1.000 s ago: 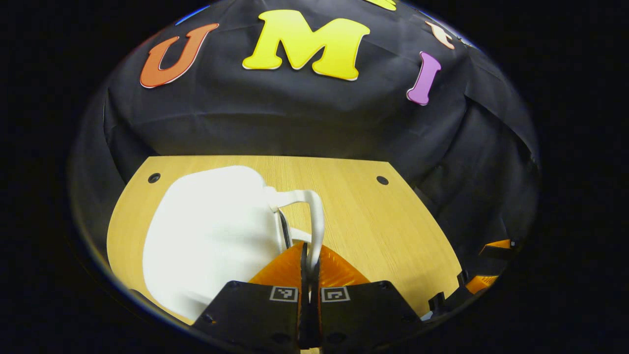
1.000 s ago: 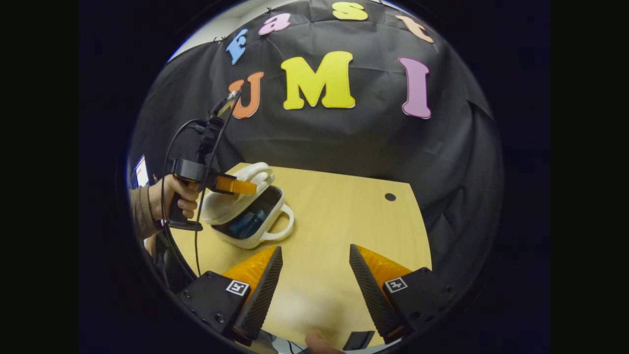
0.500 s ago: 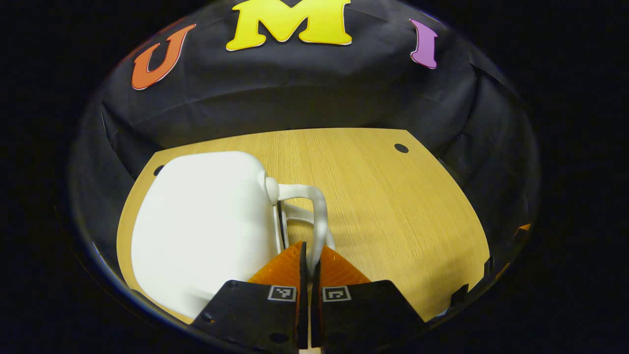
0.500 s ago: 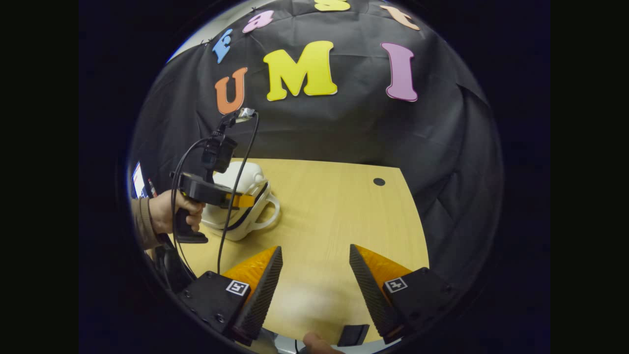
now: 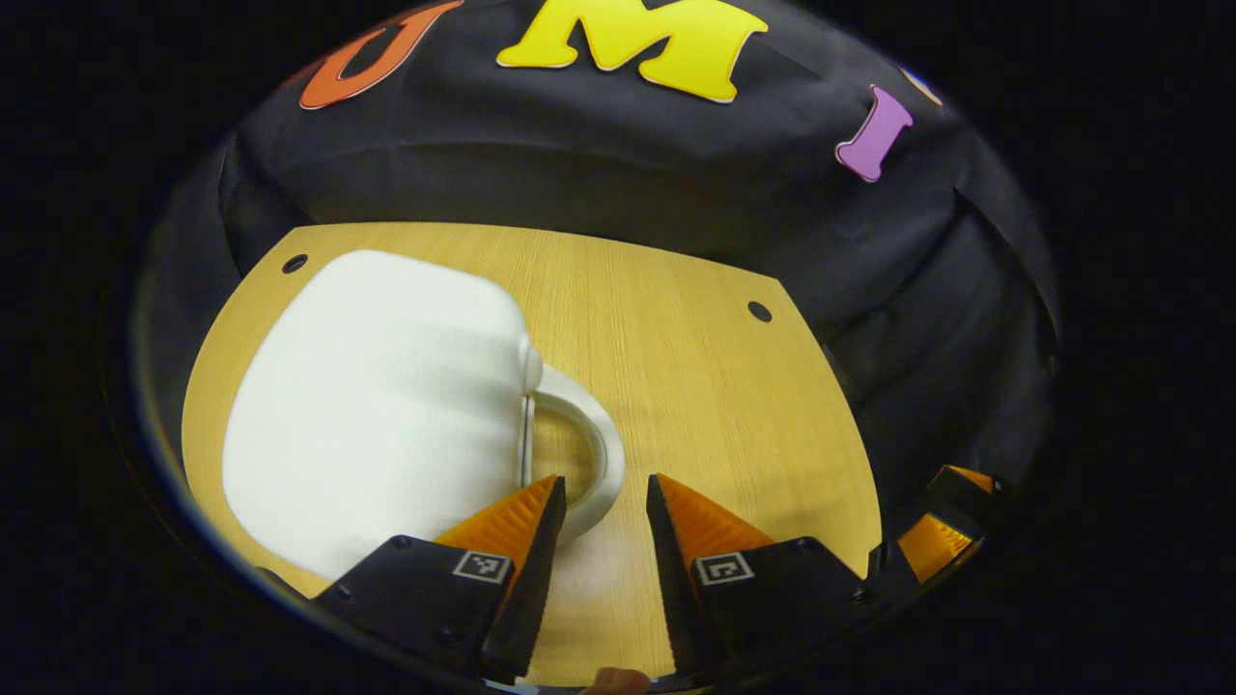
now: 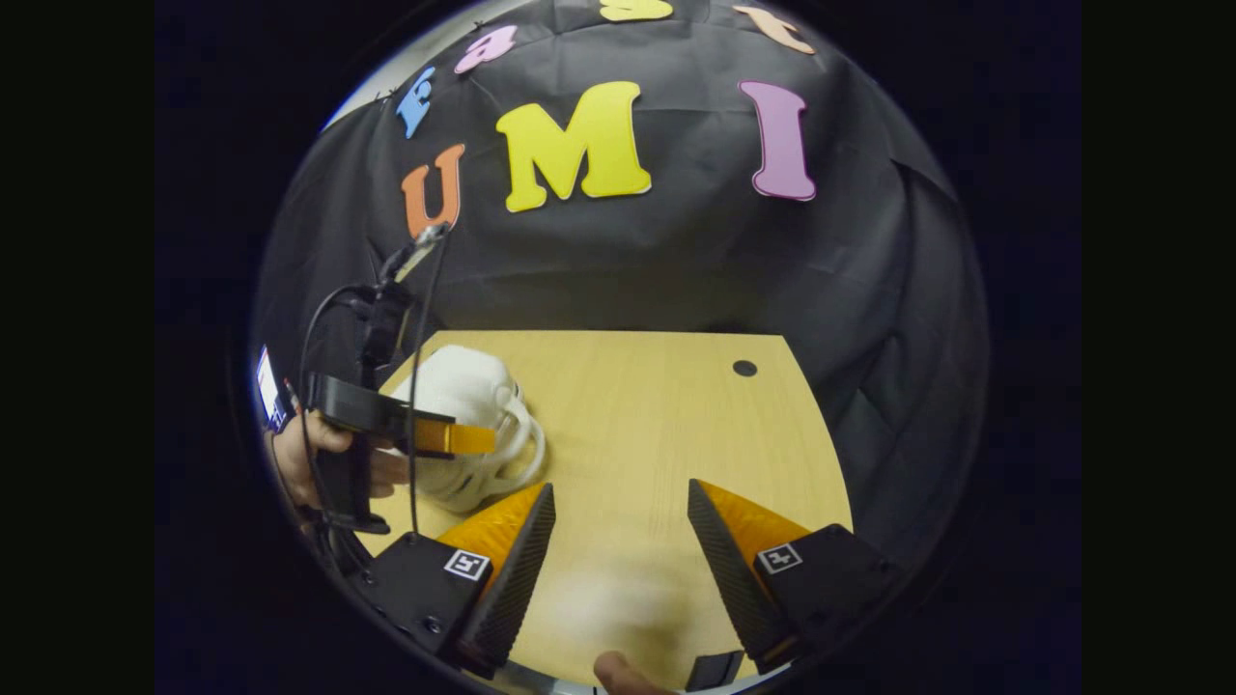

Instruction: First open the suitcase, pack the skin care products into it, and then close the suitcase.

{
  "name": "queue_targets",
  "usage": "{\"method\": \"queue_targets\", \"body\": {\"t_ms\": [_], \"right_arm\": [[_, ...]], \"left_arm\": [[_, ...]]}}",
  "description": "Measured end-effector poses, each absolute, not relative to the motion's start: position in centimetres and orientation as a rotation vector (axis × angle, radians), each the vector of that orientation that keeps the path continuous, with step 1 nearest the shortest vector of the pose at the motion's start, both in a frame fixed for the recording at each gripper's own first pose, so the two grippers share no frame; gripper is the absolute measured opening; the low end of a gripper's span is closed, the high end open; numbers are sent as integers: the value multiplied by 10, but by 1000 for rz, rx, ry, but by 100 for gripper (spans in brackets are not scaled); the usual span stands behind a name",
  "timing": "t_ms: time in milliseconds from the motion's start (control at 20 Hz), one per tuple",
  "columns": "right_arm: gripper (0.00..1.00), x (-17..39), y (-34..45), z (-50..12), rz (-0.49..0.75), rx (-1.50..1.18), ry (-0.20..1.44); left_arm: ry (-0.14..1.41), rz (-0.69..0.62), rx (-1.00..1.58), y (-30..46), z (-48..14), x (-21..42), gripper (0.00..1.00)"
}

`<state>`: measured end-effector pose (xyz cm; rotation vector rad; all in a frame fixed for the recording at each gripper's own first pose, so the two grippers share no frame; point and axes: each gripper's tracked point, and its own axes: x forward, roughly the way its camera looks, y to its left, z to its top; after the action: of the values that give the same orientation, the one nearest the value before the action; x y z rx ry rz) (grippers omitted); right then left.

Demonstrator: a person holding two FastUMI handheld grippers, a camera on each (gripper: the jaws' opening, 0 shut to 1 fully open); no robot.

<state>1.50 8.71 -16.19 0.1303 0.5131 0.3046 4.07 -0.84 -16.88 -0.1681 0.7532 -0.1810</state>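
Light wood-grain table (image 5: 695,405) with two small dark holes near its far corners; only the closed white suitcase (image 5: 386,405) lies on it, far-left side, handle (image 5: 589,454) pointing right toward bare tabletop.

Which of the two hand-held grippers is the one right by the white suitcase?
The left hand-held gripper: its open fingers flank the suitcase handle. The right hand-held gripper hangs open over bare table, apart from the suitcase.

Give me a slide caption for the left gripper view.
Left tool open beside the handle of the closed white suitcase on the wooden table.
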Motion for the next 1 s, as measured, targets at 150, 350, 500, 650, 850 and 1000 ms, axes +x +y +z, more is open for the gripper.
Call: {"method": "queue_targets", "body": {"t_ms": [150, 350, 500, 650, 850, 1000], "right_arm": [[82, 24, 106, -150, 298, 133, 499], [82, 26, 142, -130, 319, 106, 468], [78, 27, 163, -115, 312, 85, 418], [82, 29, 182, -93, 284, 77, 369], [82, 30, 196, -56, 235, 73, 282], [77, 30, 196, -17, 166, 35, 149]], "left_arm": [[659, -178, -135, 3, -124, 27, 65], [526, -165, -109, 13, -53, 10, 85], [385, -126, -94, 42, -6, -4, 87], [255, -82, -74, 77, 28, -2, 89], [176, -89, -55, 99, 55, -17, 96], [128, -93, 8, 110, 65, -18, 98]]}}
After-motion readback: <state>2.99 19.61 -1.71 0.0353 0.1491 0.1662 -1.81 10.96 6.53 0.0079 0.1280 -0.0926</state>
